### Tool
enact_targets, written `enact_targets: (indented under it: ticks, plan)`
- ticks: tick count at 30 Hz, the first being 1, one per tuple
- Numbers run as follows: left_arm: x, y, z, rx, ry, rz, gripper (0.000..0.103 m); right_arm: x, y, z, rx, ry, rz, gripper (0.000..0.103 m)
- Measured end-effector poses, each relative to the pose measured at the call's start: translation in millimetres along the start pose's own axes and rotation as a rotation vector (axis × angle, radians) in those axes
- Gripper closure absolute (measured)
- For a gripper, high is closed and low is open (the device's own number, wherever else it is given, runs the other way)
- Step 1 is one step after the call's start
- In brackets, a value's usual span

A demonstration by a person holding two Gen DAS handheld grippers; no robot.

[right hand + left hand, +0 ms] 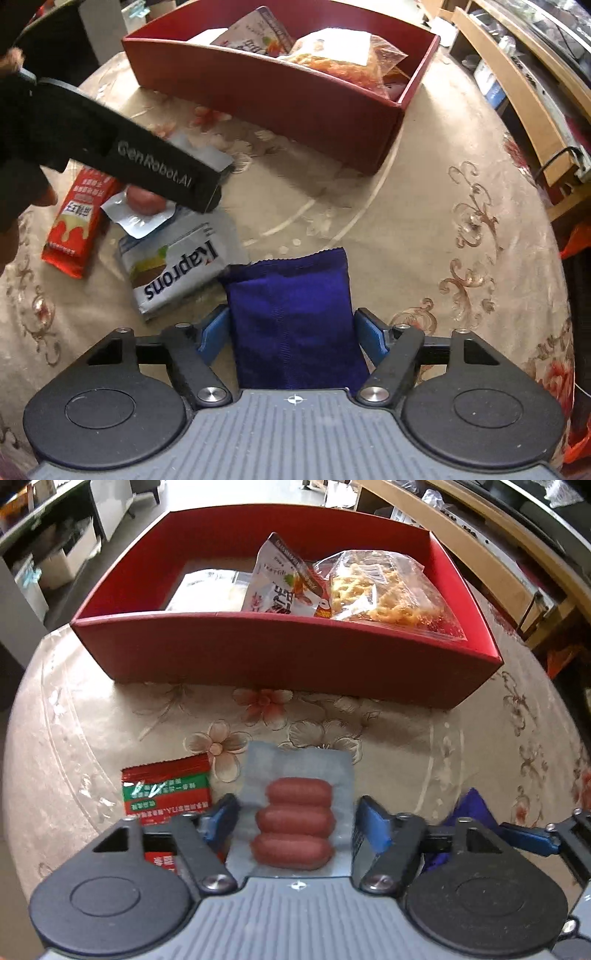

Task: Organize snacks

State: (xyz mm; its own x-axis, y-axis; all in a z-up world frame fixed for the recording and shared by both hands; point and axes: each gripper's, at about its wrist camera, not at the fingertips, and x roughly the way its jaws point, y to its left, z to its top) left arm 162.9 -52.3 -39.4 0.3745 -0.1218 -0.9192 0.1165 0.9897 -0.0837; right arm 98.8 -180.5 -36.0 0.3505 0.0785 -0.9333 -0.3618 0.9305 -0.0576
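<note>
- Our left gripper (293, 823) straddles the sausage pack (295, 821), jaws apart, pads not pressing; closing could crumple its flat film edge.
- Our right gripper (291, 332) brackets the blue pouch (291, 314), unclamped; it could slip before reaching the red box (295, 96).

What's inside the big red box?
The red box holds a clear bag of golden twisty snacks, a white packet with red print and a pale packet. Whatever lies beneath them is covered.

Sausage pack (295, 823) on the table (424, 746) before the box (280, 653); wrapped bar (166, 790) at its left.
</note>
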Motion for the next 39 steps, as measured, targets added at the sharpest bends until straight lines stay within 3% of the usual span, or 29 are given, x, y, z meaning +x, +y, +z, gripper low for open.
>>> enact_targets:
  ticks: [4,11,31,39]
  plan:
    - [-6.4,-0.5,-7.1,-0.007,0.002,-0.008,0.038,-8.2,-3.4,-5.4,0.021,-0.025,-0.040,0.026]
    - [-30.5,4.0,-20.6,-0.007,-0.034,-0.030,0.038,-33.8,-7.5,-14.3,0.084,-0.088,-0.032,0.026]
    - [-38.7,8.9,-63.6,0.018,-0.004,-0.033,0.037,-24.9,-1.3,-14.3,0.104,-0.060,-0.061,0.026]
    - [-37.1,9.4,-67.2,0.054,-0.010,-0.060,0.030,-14.1,-1.3,-15.0,0.095,-0.024,-0.076,0.026]
